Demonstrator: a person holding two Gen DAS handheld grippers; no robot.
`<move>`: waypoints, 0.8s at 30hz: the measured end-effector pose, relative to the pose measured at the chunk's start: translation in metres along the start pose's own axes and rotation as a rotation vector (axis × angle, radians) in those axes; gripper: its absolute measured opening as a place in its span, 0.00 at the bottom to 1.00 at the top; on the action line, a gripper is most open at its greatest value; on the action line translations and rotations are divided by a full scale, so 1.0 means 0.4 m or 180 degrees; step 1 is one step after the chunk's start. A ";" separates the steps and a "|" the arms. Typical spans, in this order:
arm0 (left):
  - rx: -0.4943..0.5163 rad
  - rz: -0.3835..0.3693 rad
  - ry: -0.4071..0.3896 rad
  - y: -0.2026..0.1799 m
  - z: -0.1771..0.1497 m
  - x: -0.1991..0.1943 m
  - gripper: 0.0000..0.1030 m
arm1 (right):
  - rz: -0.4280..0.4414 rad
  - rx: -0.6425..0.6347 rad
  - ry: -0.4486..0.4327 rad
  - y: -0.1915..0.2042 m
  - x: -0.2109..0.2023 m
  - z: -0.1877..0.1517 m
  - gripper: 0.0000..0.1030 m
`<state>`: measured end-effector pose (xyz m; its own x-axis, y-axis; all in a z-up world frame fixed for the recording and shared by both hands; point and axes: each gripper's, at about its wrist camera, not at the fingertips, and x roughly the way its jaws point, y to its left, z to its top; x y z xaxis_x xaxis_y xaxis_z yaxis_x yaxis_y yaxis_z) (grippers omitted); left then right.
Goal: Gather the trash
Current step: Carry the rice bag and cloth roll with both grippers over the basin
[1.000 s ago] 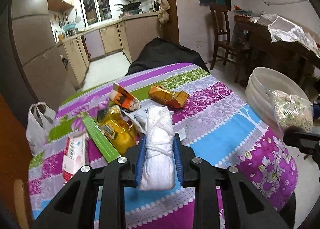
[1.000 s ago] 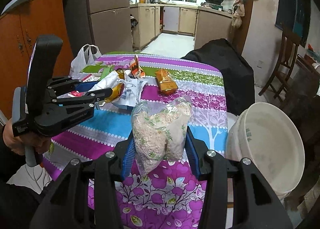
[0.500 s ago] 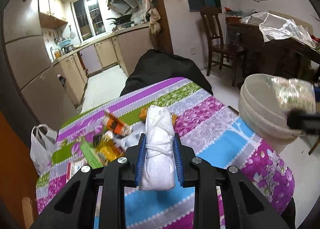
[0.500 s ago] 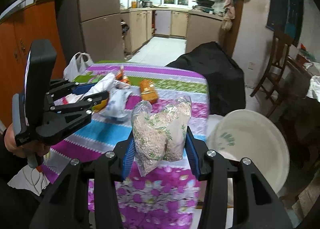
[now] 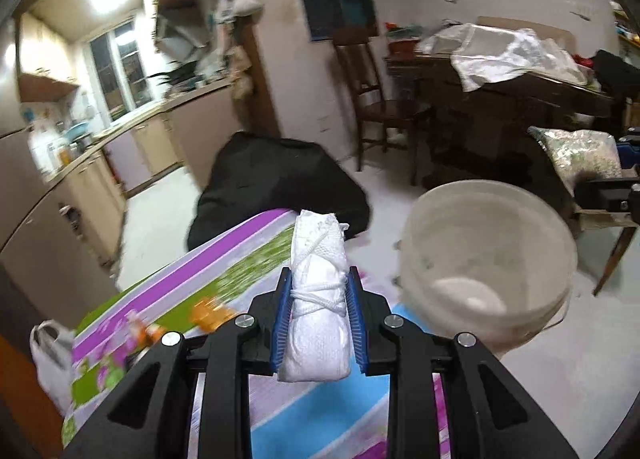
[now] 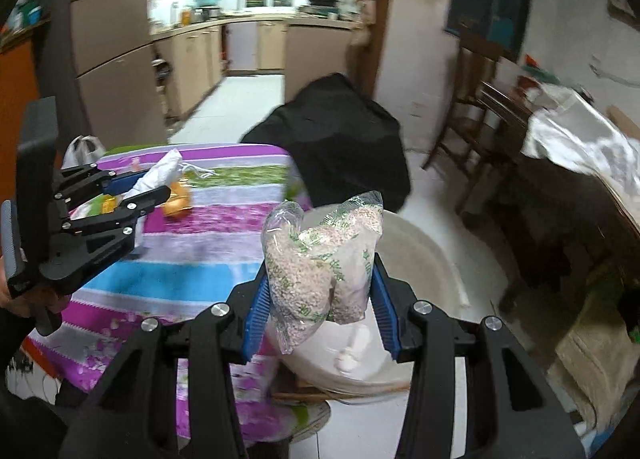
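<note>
My left gripper (image 5: 318, 319) is shut on a white drawstring bag (image 5: 318, 299), held above the table's right part; it also shows in the right wrist view (image 6: 136, 187). My right gripper (image 6: 320, 299) is shut on a clear bag of grain (image 6: 320, 267), held over the white bucket (image 6: 420, 259). The bucket (image 5: 488, 259) stands on the floor right of the table, with the grain bag (image 5: 580, 155) above its far side. Orange wrappers (image 5: 208, 313) and other trash lie on the striped tablecloth (image 5: 312, 411).
A black covered object (image 5: 276, 187) stands beyond the table. A wooden chair (image 5: 376, 111) and a cluttered dark table (image 5: 520, 91) are at the right. A white plastic bag (image 5: 48, 359) hangs left of the table. Kitchen cabinets (image 5: 80, 187) line the far left.
Both grippers have swung right, away from the trash pile and toward the bucket. The grain bag is now over the bucket's mouth. Both grips are unchanged.
</note>
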<state>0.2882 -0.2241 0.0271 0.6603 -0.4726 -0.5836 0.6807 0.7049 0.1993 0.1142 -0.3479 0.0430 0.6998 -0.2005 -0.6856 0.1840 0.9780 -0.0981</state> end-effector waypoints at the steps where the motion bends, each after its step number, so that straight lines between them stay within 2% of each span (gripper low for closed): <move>1: 0.0062 -0.0104 0.0011 -0.024 0.022 0.014 0.27 | -0.0033 0.0034 0.0024 -0.018 0.002 0.000 0.43; 7: 0.0485 -0.0639 0.0141 -0.160 0.148 0.112 0.27 | -0.0264 0.0217 0.0358 -0.151 0.057 0.009 0.43; 10: 0.0672 -0.0921 0.0321 -0.223 0.195 0.182 0.27 | -0.0283 0.0286 0.0558 -0.210 0.099 0.013 0.43; 15: 0.0985 -0.1275 0.0730 -0.314 0.208 0.315 0.27 | -0.0125 0.0346 0.0996 -0.273 0.208 0.006 0.43; 20: 0.1148 -0.1352 0.1008 -0.362 0.171 0.398 0.27 | 0.0104 0.0264 0.1373 -0.286 0.305 -0.008 0.43; 24: 0.1086 -0.1427 0.1135 -0.368 0.154 0.443 0.27 | 0.0230 0.0255 0.1562 -0.286 0.356 -0.014 0.43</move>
<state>0.3246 -0.4442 -0.0571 0.1846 -0.4359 -0.8809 0.9658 0.2463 0.0806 0.1888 -0.4881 -0.0477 0.3092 -0.0629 -0.9489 0.2130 0.9770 0.0046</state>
